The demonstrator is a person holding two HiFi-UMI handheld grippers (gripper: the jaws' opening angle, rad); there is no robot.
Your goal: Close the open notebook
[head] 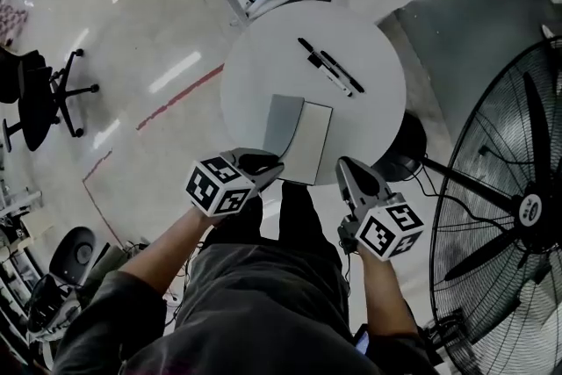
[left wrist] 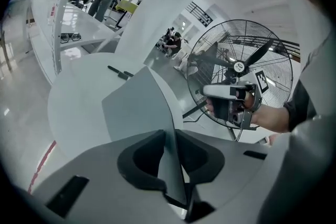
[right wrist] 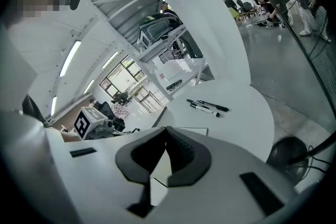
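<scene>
**Left gripper pinching the notebook's raised cover, white page lying to its right**

Seen from above, a round white table holds an open notebook at its near edge, just in front of the person. Its long axis, the spine, runs away from the person toward the table's centre. The white page lies flat on the right of the spine. The grey cover on the left is lifted off the tabletop and stands tilted.

The left gripper has its jaws clamped on the near edge of that cover. In its own view the thin grey sheet stands on edge between the two pads. The right gripper is near the page's near right corner, apart from it. Its jaws are pressed together with nothing between them.

Two pens lie side by side farther back on the table, well apart from the notebook.

Judging from this, closing the notebook means swinging the cover to the right about the spine — over the white page and toward the right gripper. The left gripper is the one placed to do it. The right gripper sits close to where the cover's free edge would come down — it may need to stay clear.
</scene>
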